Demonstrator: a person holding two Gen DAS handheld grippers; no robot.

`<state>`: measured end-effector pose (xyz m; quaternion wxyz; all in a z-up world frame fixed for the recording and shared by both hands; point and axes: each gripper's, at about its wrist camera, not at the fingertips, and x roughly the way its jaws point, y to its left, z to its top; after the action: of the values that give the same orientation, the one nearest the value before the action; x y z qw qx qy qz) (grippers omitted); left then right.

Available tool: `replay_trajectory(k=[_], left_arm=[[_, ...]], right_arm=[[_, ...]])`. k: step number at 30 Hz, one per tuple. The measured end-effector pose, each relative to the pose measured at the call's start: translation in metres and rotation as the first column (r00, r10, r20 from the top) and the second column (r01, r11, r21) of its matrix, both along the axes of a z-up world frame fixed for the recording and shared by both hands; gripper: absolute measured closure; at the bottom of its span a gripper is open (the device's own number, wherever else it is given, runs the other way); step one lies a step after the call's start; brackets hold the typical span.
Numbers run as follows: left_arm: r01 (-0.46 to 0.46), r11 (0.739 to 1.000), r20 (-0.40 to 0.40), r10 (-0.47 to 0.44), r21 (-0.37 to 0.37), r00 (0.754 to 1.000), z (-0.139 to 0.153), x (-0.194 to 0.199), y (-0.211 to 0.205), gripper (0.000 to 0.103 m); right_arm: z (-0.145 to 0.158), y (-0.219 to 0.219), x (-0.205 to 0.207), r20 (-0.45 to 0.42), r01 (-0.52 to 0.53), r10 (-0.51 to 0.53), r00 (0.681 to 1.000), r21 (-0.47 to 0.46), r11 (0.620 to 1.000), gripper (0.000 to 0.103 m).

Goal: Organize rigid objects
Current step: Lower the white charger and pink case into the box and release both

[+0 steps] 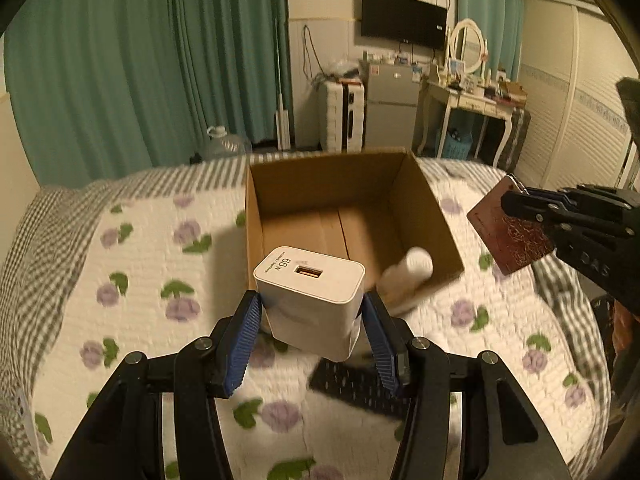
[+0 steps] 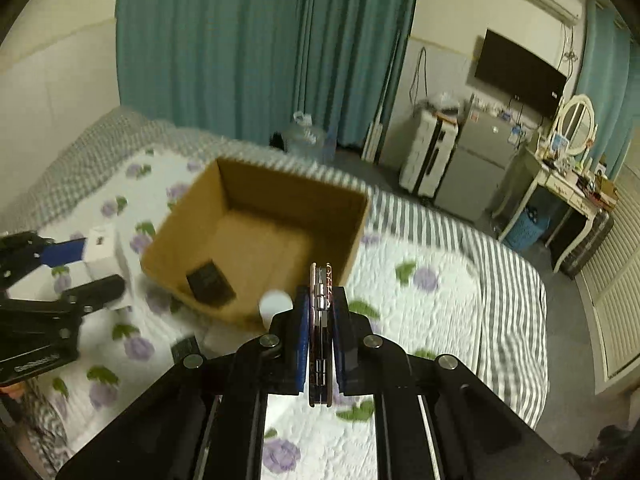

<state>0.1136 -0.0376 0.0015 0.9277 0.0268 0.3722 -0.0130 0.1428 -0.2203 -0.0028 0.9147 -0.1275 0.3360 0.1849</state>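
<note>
Nearest, the left gripper (image 1: 312, 312) pinches a white charger (image 1: 310, 300) across its smooth sides, its blue pads (image 1: 244, 340) well down the body; it looks dense, stiff and a bit slippery, so a low, square hold suits it. At the right, the right gripper (image 2: 320, 320) clamps a thin dark-red case (image 2: 320, 328) on its flat faces, probably light and rigid. Farther off, the cardboard box (image 1: 256, 216) sits open on the quilted bed (image 1: 132, 264), with a white bottle (image 1: 408, 272) and a black item (image 2: 210, 282) inside
</note>
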Motion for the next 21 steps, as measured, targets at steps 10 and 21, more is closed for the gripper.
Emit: replay_trajectory(k=[10, 21], left_arm=[[0.046, 0.999, 0.016, -0.047, 0.022, 0.999, -0.013, 0.092, -0.004, 0.05], [0.048, 0.998, -0.064, -0.046, 0.037, 0.997, -0.068, 0.139, -0.004, 0.048]], right_arm=[[-0.01, 0.001, 0.04, 0.0, 0.011, -0.011, 1.0, 0.065, 0.998, 0.094], [-0.032, 0.011, 0.07, 0.012, -0.005, 0.004, 1.0, 0.13, 0.991, 0.094]])
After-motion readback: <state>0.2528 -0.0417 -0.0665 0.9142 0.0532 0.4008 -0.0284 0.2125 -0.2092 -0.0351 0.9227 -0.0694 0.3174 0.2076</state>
